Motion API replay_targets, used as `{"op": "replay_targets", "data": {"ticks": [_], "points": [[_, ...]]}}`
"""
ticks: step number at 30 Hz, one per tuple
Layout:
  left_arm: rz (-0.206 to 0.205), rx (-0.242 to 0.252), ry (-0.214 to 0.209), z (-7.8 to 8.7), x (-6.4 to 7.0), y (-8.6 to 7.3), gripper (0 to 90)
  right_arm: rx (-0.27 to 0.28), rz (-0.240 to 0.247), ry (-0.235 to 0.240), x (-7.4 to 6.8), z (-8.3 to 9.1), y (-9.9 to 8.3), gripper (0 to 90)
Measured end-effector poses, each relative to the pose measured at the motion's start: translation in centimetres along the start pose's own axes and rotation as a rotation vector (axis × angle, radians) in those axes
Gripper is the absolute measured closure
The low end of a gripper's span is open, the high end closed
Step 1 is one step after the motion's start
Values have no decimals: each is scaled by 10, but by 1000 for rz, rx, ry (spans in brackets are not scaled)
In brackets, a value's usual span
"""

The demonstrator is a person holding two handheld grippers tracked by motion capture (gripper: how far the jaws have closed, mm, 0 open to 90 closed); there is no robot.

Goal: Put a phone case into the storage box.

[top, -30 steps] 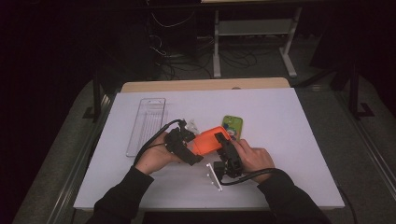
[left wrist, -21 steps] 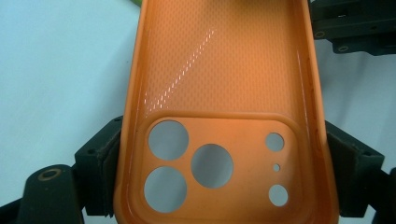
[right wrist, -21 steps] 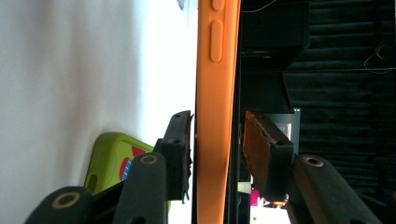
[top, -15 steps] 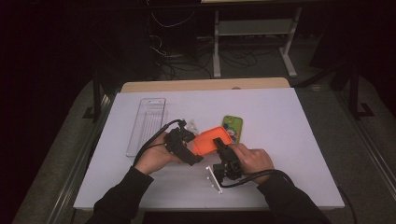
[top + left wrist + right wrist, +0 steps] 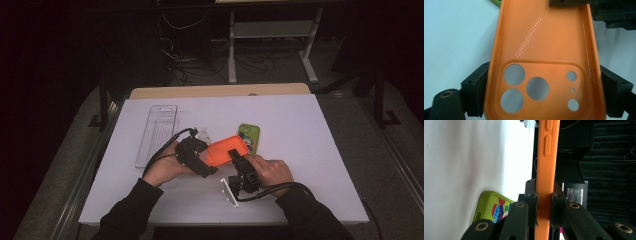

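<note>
A clear plastic tray lay on the white table, well to the left of the orange phone case and apart from it. Just right of the tray, and beside the case's left end, sat a small clear piece; what it was could not be made out.

The left tongs were clamped across the width of the orange case at its camera end, one black pad pressed on each long edge. In the left gripper view the case showed its hollow inside, with three large round lens holes and three smaller ones. The case was held up off the table between both tongs.

The right tongs were closed on the case's other end, their pads squeezing the thin wall from both faces; in the right gripper view the case stood edge-on, its side buttons visible.

Just right of the case, a green phone case with a cartoon print lay flat on the table. Below the right hand, near the case, rested a small white bracket.
</note>
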State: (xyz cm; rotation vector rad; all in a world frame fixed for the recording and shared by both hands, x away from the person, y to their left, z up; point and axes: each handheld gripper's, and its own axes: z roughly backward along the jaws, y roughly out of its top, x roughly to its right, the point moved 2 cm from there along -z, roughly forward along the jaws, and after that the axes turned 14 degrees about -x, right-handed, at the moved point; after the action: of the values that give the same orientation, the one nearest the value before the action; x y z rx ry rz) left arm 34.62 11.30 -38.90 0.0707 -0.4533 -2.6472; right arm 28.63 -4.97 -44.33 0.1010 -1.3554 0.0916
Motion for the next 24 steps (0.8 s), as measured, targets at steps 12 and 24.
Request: {"op": "replay_targets", "data": {"ticks": [12,24], "points": [[12,53,-24,10,-11,-13,0,-25,-45,14,8,-4,-11,780],[7,64,-6,10,-13,-21,0,-55,-178,111,13,-8,-24,780]]}}
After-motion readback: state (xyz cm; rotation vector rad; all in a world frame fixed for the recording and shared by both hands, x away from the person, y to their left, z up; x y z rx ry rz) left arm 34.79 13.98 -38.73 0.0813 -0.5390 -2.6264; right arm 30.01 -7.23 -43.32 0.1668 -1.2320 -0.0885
